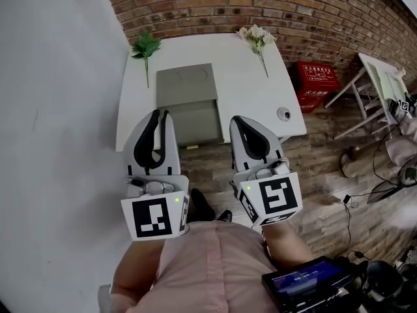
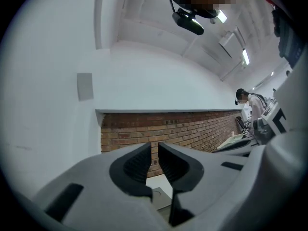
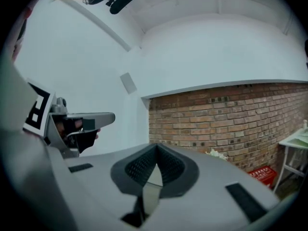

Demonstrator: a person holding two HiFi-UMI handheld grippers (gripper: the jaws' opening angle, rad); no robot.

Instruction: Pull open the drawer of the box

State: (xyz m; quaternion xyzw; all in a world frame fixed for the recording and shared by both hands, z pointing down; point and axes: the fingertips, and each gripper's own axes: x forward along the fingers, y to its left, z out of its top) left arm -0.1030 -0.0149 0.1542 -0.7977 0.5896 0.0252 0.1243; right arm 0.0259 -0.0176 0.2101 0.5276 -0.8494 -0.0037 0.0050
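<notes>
A grey box [image 1: 185, 83] stands on the white table [image 1: 247, 90], and its drawer [image 1: 197, 124] is pulled out to the table's front edge, a small brass handle [image 1: 191, 147] at its front. Both grippers hang high above the floor on the near side of the table, apart from the box. My left gripper [image 1: 159, 113] [image 2: 154, 146] has a narrow gap between its jaws and nothing in it. My right gripper [image 1: 240, 120] [image 3: 155, 148] is shut, its tips meeting on nothing. The box top [image 2: 159, 195] shows low between the left jaws.
A green leafy sprig [image 1: 145, 46] and a white flower stem [image 1: 258, 39] lie at the table's back corners; a small round object [image 1: 284, 114] sits near its right edge. A red crate [image 1: 316, 79] and white rack [image 1: 381, 83] stand on the floor at right. White wall left, brick wall behind.
</notes>
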